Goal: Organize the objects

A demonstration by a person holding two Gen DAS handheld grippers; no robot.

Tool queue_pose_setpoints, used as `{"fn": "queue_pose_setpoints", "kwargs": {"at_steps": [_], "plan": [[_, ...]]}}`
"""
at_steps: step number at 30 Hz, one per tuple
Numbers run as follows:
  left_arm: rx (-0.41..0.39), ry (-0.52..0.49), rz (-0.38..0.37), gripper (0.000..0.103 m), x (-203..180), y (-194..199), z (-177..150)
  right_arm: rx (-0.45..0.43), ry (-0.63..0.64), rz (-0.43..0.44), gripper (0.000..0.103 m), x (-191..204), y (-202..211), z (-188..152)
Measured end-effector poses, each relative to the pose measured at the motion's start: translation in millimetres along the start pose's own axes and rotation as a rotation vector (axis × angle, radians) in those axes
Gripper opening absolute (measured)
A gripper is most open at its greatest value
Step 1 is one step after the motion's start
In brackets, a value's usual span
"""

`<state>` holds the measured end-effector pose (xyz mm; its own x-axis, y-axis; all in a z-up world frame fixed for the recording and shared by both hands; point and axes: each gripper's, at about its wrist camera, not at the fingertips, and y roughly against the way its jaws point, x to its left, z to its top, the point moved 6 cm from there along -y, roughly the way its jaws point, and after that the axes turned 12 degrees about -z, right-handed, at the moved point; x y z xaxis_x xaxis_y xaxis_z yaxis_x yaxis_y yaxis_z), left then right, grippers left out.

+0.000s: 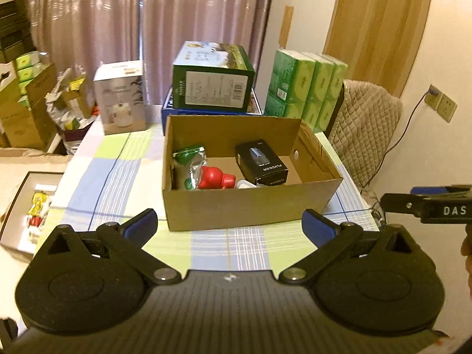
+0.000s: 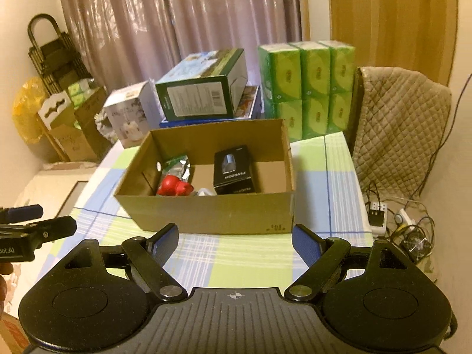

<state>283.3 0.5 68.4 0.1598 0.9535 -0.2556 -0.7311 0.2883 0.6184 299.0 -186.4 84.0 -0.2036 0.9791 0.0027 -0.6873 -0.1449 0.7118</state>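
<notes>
Open cardboard box (image 1: 244,206) sits on the checked tablecloth (image 1: 112,174), lid off. Inside it: black FLYCO box (image 1: 261,162) lying flat toward the back right, red toy (image 1: 214,178) at the front left, silver-green foil pouch (image 1: 187,162) leaning against the box's left wall, touching the red toy; small white item (image 1: 244,184) at the front wall between the toy and the black box, mostly hidden.

Left gripper (image 1: 230,227) hovers just in front of the box, fingers spread wide, nothing between them. Right gripper (image 2: 234,240) also just in front of the box, fingers spread wide, empty.

Behind the box: green carton (image 1: 212,84) stacked on a blue flat box (image 1: 168,112). Back left of the box: white appliance carton (image 1: 122,97). Back right: green tissue packs (image 1: 306,85). Right of the box, off the table: quilt-covered chair (image 2: 401,126).
</notes>
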Motion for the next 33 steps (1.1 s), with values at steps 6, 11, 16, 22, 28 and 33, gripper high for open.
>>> {"fn": "queue_pose_setpoints", "kwargs": {"at_steps": [6,11,16,22,28,33], "plan": [[-0.031,-0.004,0.014,0.102,-9.4,42.2,-27.4,-0.045,-0.024,-0.002,0.081,-1.5,37.6,-30.1],[-0.023,0.006,0.045,0.102,-14.6,64.6,-54.1,-0.072,-0.058,0.011,0.081,-4.3,64.6,-53.6],[-0.032,0.038,0.057,0.102,-17.0,78.7,-70.5,-0.079,-0.043,0.002,0.081,-2.0,83.0,-70.9],[-0.045,0.025,0.063,0.102,-25.5,88.9,-77.6,-0.073,-0.006,0.005,0.081,13.0,91.8,-88.6],[-0.026,-0.002,0.054,0.102,-33.6,85.2,-86.0,-0.055,-0.008,0.012,0.081,19.3,87.5,-98.1],[-0.02,0.006,0.046,0.102,-33.7,82.2,-88.3,-0.052,-0.008,0.01,0.081,20.4,85.8,-100.1]]}}
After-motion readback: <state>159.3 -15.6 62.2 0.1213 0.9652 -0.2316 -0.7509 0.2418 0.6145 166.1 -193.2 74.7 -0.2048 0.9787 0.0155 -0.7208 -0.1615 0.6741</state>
